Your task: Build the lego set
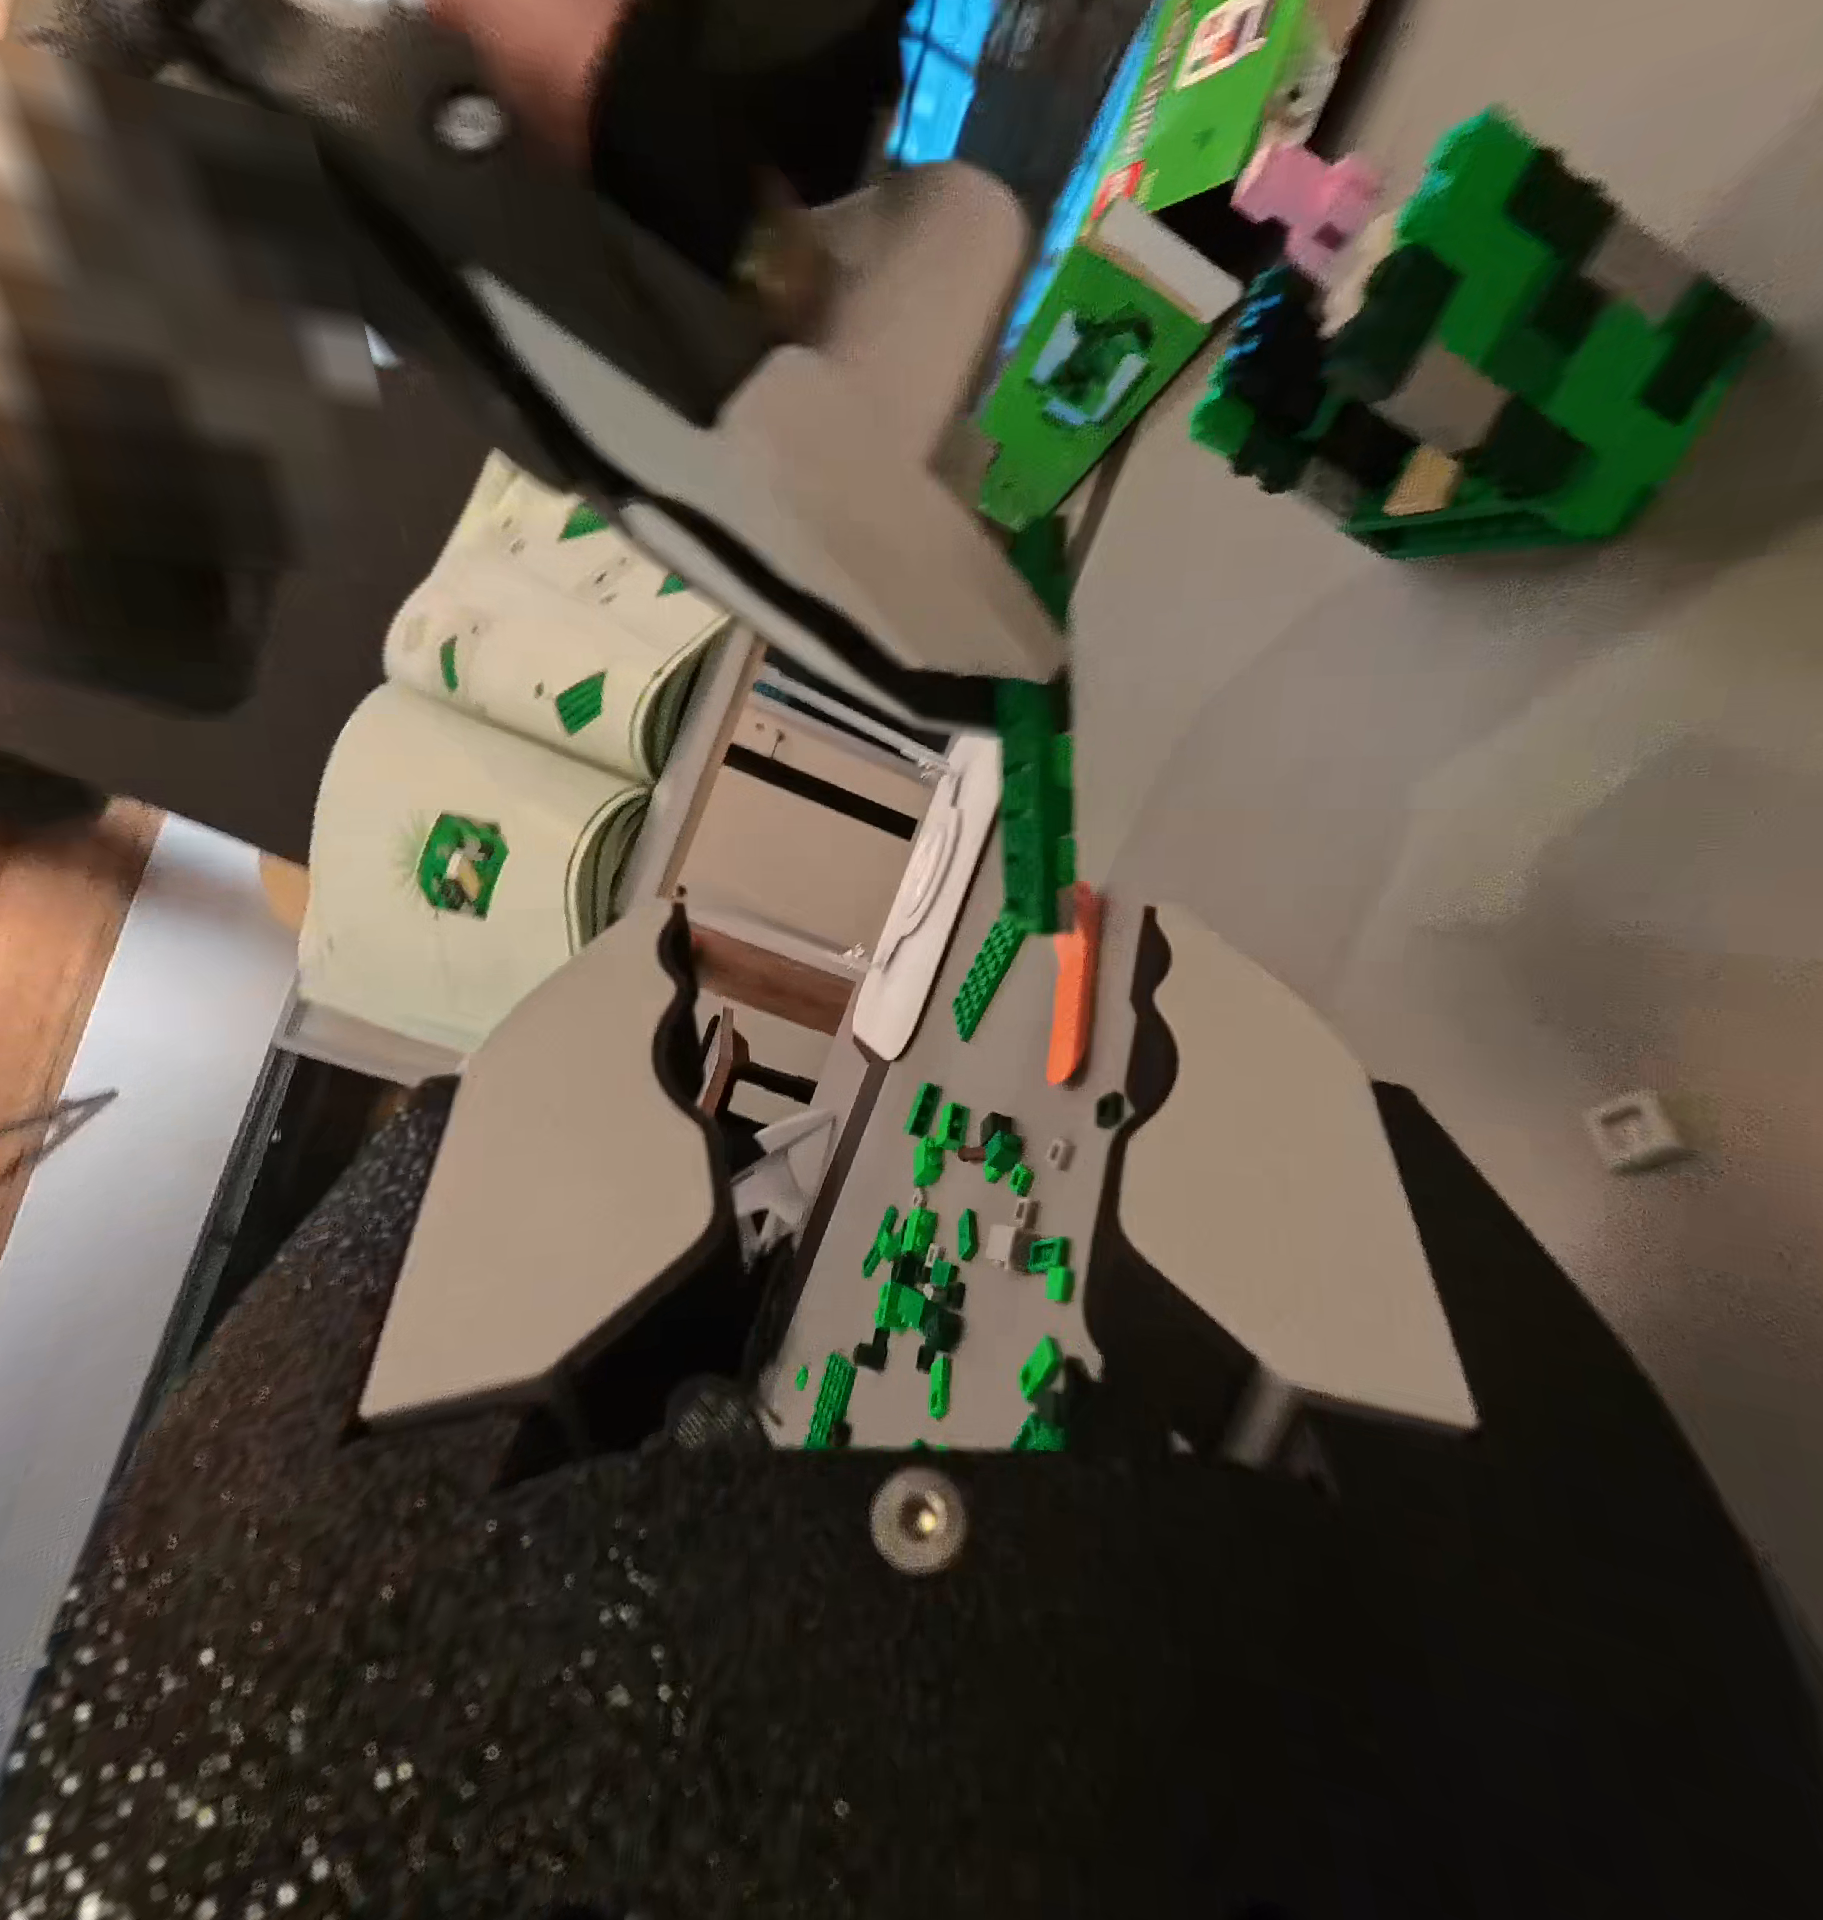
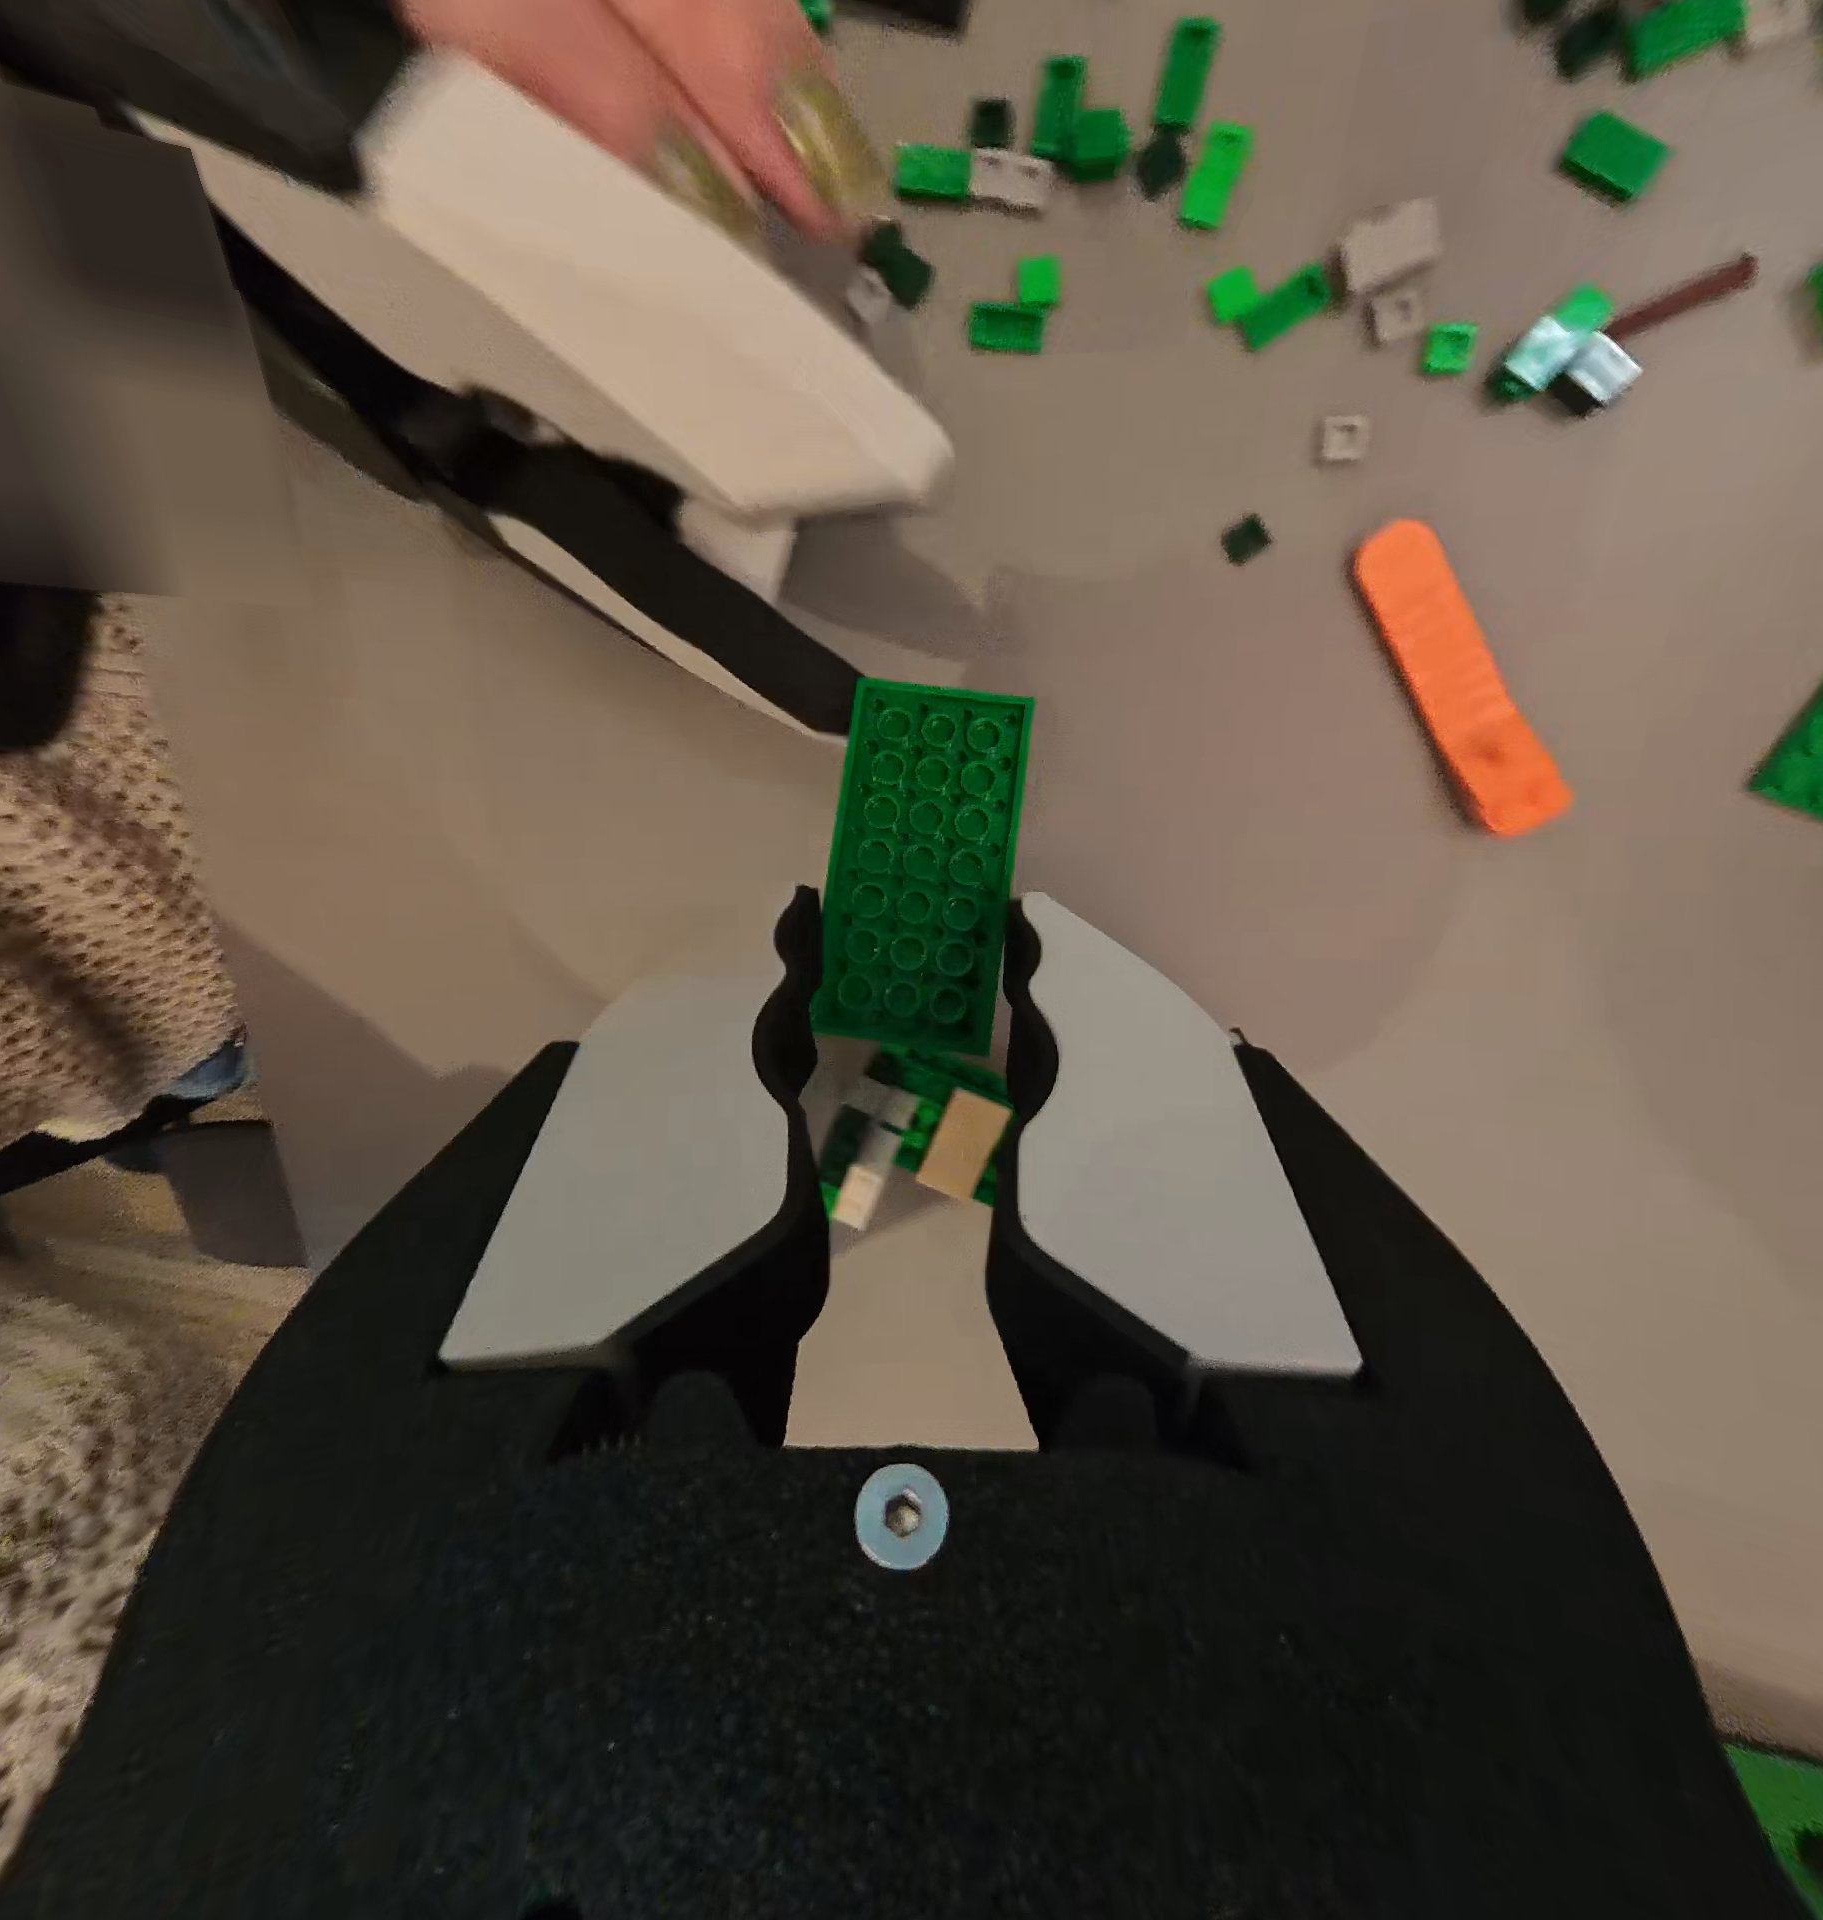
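Grey bench (image 1: 1509, 831) carries scattered green bricks (image 1: 928, 1278), a blocky model (image 1: 1509, 343) and printed box (image 1: 1083, 343); left gripper (image 1: 917, 935) is spread, empty. Right gripper (image 2: 912, 914) pinches a studded plate (image 2: 922, 862) above the bench, near an orange tool (image 2: 1458, 675).

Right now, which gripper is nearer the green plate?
Right. The right gripper clamps the green plate between its fingertips; the left gripper hangs open, apart from it.

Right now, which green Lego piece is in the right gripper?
The long green plate, underside showing, clamped between the right gripper fingers and raised off the table. The other green pieces lie loose there.
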Demonstrator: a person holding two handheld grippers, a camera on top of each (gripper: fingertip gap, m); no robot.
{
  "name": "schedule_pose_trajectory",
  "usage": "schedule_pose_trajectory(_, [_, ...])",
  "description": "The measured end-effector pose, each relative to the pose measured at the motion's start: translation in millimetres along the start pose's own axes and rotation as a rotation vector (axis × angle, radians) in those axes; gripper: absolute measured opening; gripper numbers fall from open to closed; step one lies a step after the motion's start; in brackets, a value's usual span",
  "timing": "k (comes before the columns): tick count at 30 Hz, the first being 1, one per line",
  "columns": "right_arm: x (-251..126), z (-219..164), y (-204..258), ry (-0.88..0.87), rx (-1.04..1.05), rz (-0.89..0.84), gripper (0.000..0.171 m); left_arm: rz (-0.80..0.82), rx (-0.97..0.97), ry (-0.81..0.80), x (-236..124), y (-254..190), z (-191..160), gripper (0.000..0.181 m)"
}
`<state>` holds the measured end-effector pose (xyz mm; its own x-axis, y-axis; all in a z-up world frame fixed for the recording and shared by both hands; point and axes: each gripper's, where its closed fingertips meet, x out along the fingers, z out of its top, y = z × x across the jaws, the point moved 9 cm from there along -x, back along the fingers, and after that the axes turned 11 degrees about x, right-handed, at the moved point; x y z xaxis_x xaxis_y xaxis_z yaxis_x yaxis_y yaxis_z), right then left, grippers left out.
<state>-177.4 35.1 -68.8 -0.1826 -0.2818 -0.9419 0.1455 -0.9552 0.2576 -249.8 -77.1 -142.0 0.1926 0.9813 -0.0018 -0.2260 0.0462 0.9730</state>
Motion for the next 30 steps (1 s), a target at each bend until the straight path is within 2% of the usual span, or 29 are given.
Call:
schedule_pose_trajectory(4, [-1.7, 5.0, 15.3, -0.008, -0.028, 0.048, 0.033, 0.005, 0.065, -0.030, 1.4, -7.9, 7.3, 0.064])
schedule_pose_trajectory(6, [-2.5, 6.2, 19.5, -0.018, -0.038, 0.053, 0.033, 0.038, 0.072, -0.046, 0.2, -6.9, 11.5, 0.045])
schedule_pose_trajectory(8, [-3.1, 6.2, 21.6, -0.035, -0.051, 0.022, 0.034, 0.081, 0.065, -0.050, -2.3, -2.9, 14.4, 0.014])
schedule_pose_trajectory(10, [-8.4, 6.0, 24.2, -0.100, -0.067, -0.041, 0.043, 0.058, 0.013, -0.061, -3.4, -0.6, 13.6, 0.007])
schedule_pose_trajectory(13, [-22.1, -0.1, 34.7, -0.259, -0.164, -0.145, 0.046, -0.058, -0.187, -0.082, -4.5, 7.1, 8.9, 0.006])
schedule_pose_trajectory(16, [-29.0, -12.0, 54.4, -0.390, -0.295, -0.205, 0.047, -0.266, -0.434, -0.160, -7.9, 14.4, 8.5, 0.006])
schedule_pose_trajectory(20, [-14.8, -26.8, 75.3, -0.321, -0.430, -0.324, 0.042, -0.434, -0.603, -0.262, -13.4, 17.4, 11.5, 0.006])
schedule_pose_trajectory(22, [-7.2, -30.1, 80.6, -0.279, -0.472, -0.386, 0.036, -0.470, -0.629, -0.289, -15.0, 17.2, 12.3, 0.006])
schedule_pose_trajectory(27, [-1.6, -33.3, 89.1, -0.323, -0.517, -0.429, 0.006, -0.449, -0.609, -0.326, -17.8, 16.7, 19.2, 0.006])
schedule_pose_trajectory(30, [-5.0, -40.5, 90.6, -0.408, -0.488, -0.475, 0.006, -0.361, -0.633, -0.326, -16.9, 18.6, 20.1, 0.016])
